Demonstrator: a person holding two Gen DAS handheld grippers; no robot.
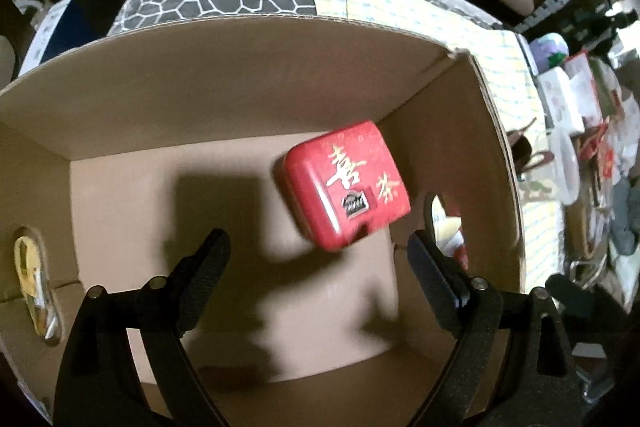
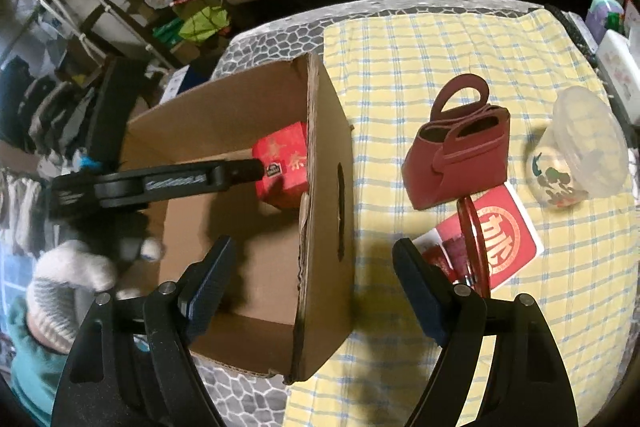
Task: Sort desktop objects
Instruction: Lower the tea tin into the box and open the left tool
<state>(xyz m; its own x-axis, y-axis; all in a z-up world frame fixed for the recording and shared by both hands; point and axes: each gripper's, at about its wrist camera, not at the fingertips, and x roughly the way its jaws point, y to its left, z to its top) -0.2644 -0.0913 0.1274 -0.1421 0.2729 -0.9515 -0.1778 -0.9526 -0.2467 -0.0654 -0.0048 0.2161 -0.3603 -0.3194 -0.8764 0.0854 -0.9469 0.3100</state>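
The red rectangular tin with gold characters (image 1: 347, 185) is inside the open brown cardboard box (image 1: 240, 95), near its right wall. The left tool (image 1: 320, 251) stands above the box, jaws apart — nothing between them. The right tool (image 2: 314, 259) straddles the box's near wall, jaws spread, empty. A dark-red miniature handbag (image 2: 456, 155) stands on the yellow checked cloth (image 2: 400, 67) covering the tabletop.
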